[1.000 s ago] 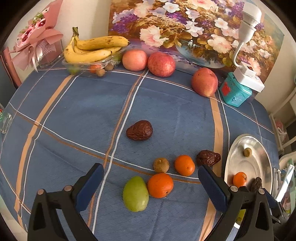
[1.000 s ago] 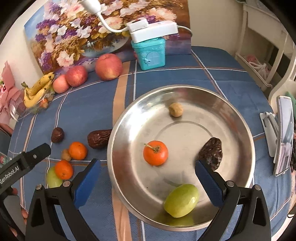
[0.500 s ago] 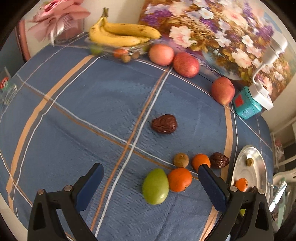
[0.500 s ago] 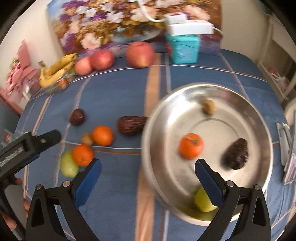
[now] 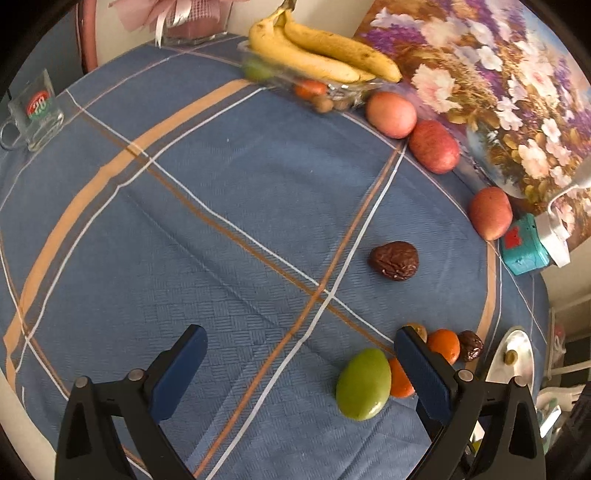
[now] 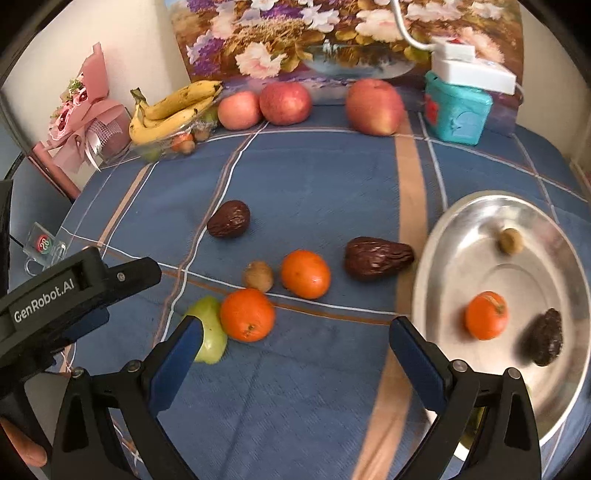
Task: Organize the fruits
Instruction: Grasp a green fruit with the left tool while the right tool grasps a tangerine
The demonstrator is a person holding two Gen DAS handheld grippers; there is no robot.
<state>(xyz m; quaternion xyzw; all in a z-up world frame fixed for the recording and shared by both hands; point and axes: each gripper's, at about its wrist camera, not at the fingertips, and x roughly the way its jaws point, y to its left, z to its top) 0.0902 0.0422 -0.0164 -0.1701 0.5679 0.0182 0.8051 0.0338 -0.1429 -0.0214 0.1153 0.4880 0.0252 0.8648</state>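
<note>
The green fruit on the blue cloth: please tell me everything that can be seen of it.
The green fruit is smooth, oval and yellowish green, with a slight shine. It lies on its side on the blue checked tablecloth, near the front edge. An orange rests against it. In the right wrist view, a tool finger hides part of it. No tool holds it.

- A blue plaid cloth with orange and white stripes covers the bench.
- A floral painting leans against the pale wall at the back.
- A pink wrapped bouquet stands in the corner — beside a dark red chair back.
</note>
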